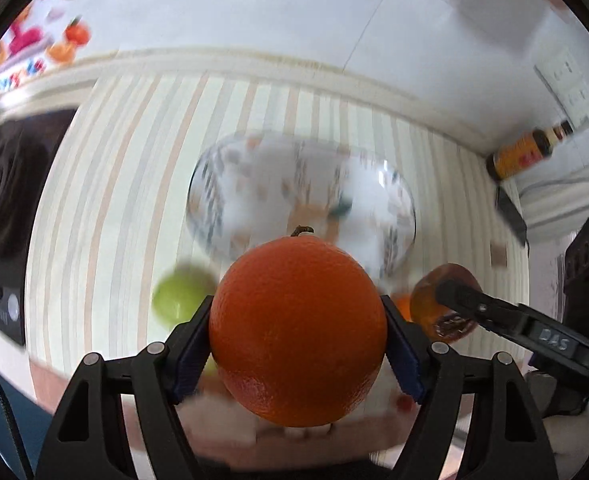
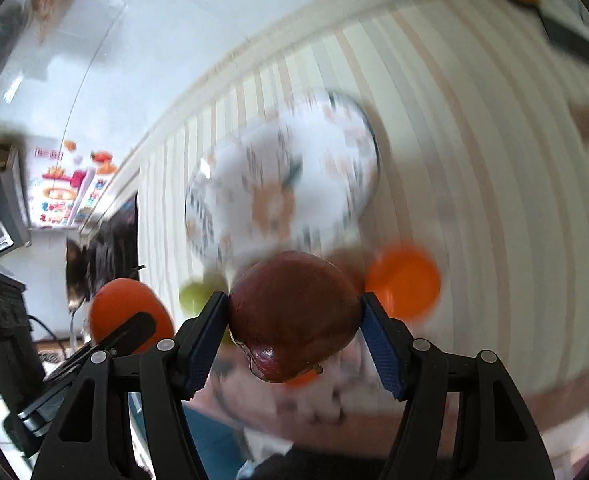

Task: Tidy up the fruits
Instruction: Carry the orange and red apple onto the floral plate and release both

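A round, pebbly-skinned orange [image 1: 298, 330] fills the near field of the left wrist view, clamped between the blue-padded fingers [image 1: 192, 350] of the left claw [image 1: 298, 340], its stem end pointing away from the camera. In the right wrist view a dark red apple [image 2: 292, 316] sits pinched the same way in the right claw [image 2: 294, 334], both pads pressed to its sides. Each claw is spread about as wide as the fruit it grips.

Both fruits are held above the striped cream-and-tan surface [image 1: 114, 200]. Just beyond them lie a blurred green apple [image 1: 178, 296] to the left and a second orange fruit [image 2: 402, 280] to the right. That makes two orange fruits and two apples in sight, one red and one green; a further orange sliver shows under the red apple, too hidden to identify.

Farther on stands one clear glass bowl [image 1: 214, 184] with a printed pattern showing through it, nothing clearly inside. At the far right corner a single amber bottle with a yellow label [image 1: 522, 154] stands against the white wall.
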### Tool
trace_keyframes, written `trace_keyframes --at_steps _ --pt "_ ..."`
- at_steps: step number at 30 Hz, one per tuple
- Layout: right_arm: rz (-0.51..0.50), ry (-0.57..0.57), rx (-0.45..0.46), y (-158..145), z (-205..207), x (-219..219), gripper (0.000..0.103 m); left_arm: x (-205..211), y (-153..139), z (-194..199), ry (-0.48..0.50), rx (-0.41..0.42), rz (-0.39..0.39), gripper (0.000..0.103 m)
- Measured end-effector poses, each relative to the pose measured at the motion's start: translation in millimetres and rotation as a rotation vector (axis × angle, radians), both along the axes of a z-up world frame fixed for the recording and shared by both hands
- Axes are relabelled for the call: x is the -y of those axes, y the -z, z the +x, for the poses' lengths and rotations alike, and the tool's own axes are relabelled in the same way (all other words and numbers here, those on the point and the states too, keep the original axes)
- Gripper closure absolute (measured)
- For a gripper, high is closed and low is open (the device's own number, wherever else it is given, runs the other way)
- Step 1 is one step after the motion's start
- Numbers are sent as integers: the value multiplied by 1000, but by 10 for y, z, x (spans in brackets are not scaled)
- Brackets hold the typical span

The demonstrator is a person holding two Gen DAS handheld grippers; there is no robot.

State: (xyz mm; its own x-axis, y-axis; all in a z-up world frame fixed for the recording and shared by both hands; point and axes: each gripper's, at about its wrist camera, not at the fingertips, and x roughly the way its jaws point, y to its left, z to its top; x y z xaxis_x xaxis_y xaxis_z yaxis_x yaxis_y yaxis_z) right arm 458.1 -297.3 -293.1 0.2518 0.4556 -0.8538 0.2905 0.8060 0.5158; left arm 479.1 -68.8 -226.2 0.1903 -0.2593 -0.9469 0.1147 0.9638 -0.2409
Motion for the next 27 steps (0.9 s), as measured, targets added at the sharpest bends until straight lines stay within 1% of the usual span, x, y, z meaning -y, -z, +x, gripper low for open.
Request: trace_keyframes --at_steps 1,2,4,6,7,8,11,14,17,20,25,27 --pt "-31 -3 7 17 210 1 34 11 15 83 0 4 4 28" --pt "-47 2 4 57 370 0 34 61 78 281 9 -2 8 28" --pt "-75 -9 -16 172 697 -22 34 46 189 498 9 -27 10 28" --pt "-89 -12 -43 319 950 -46 34 95 358 728 15 -57 24 28" --pt "-98 -14 -55 374 1040 -45 34 113 365 729 25 -66 35 28" --pt "-115 -19 -67 432 1134 -54 34 150 464 833 38 -85 45 28" --pt "-138 -21 -87 560 1276 -57 34 219 651 996 57 -127 58 27" --pt "-153 -24 -99 636 1359 -45 34 233 795 1081 67 -158 76 27" --pt "-168 -38 -111 687 1407 -51 34 248 903 1118 67 -183 79 27" --pt "-170 -43 -122 735 1443 -5 33 237 953 1134 64 -195 84 27" --pt "-157 -42 -137 815 1569 -32 32 214 1058 1167 52 -247 75 27" --pt "-129 -35 -125 803 1588 -12 20 222 1089 1168 65 -256 106 27"
